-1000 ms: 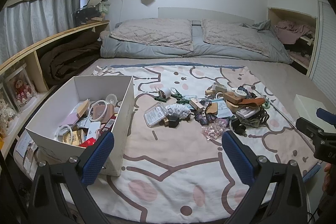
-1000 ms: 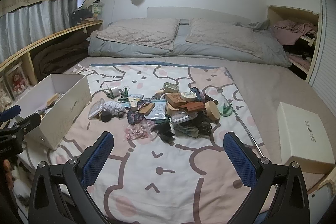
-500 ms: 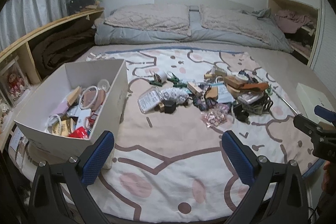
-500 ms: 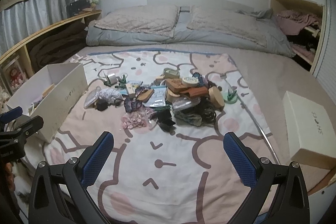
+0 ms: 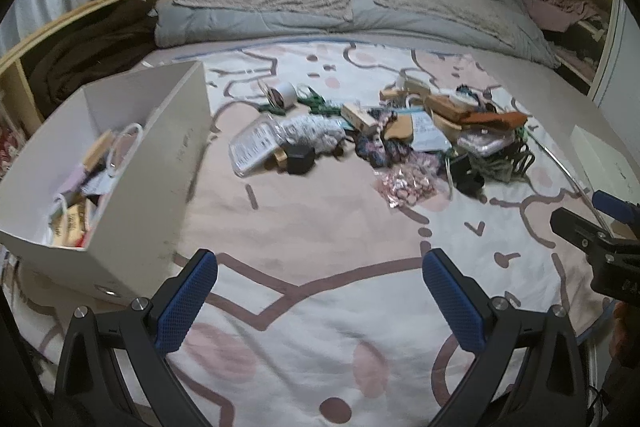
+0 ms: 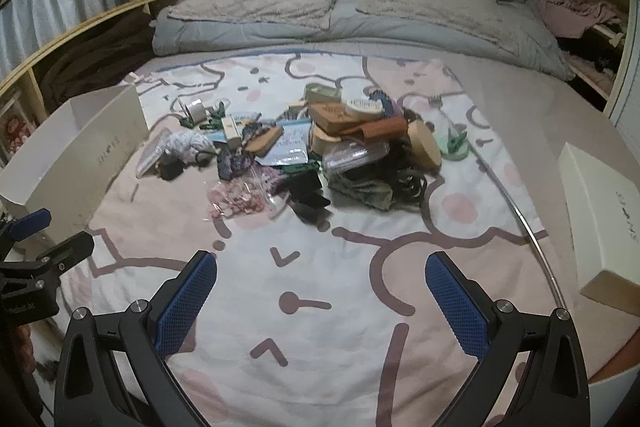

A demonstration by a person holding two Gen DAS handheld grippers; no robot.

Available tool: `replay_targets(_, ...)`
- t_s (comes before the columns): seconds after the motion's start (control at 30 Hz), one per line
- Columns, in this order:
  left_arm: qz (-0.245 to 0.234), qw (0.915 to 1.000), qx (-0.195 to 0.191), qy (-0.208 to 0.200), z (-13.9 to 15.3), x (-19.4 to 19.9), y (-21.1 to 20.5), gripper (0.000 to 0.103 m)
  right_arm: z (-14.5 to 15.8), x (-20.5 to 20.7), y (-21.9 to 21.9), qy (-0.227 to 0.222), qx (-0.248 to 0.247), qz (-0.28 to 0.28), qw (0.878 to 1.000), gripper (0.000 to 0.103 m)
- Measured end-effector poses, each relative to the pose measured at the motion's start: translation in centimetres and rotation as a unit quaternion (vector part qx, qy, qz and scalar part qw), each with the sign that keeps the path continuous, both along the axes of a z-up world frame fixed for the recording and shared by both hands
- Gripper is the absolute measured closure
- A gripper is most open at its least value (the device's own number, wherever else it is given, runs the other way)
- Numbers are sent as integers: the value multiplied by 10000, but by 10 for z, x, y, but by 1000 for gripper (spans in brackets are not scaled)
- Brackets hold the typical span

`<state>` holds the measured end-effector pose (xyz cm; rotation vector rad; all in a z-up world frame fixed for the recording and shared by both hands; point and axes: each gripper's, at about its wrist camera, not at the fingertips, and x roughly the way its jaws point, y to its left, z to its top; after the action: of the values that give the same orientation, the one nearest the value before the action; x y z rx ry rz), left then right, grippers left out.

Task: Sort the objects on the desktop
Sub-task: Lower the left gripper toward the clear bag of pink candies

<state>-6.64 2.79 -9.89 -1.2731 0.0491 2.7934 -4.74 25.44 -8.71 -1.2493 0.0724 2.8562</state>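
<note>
Hovering wide & empty, both grippers – left gripper (image 5: 319, 301) cam sees inside box (image 5: 140, 163), right gripper (image 6: 320, 301) cam doesn't.

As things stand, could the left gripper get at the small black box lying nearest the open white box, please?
Probably yes. The left gripper is open and empty, and only bare blanket lies between it and the black box. Its near side is free; a clear packet lies just beside it.
</note>
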Motion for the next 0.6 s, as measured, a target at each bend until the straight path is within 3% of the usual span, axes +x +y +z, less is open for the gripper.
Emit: replay_targets(0.6, -31, 9980, -78, -634, -59, -33, 17, 0, -46, -64, 12, -352, -425, 138, 9984, 0)
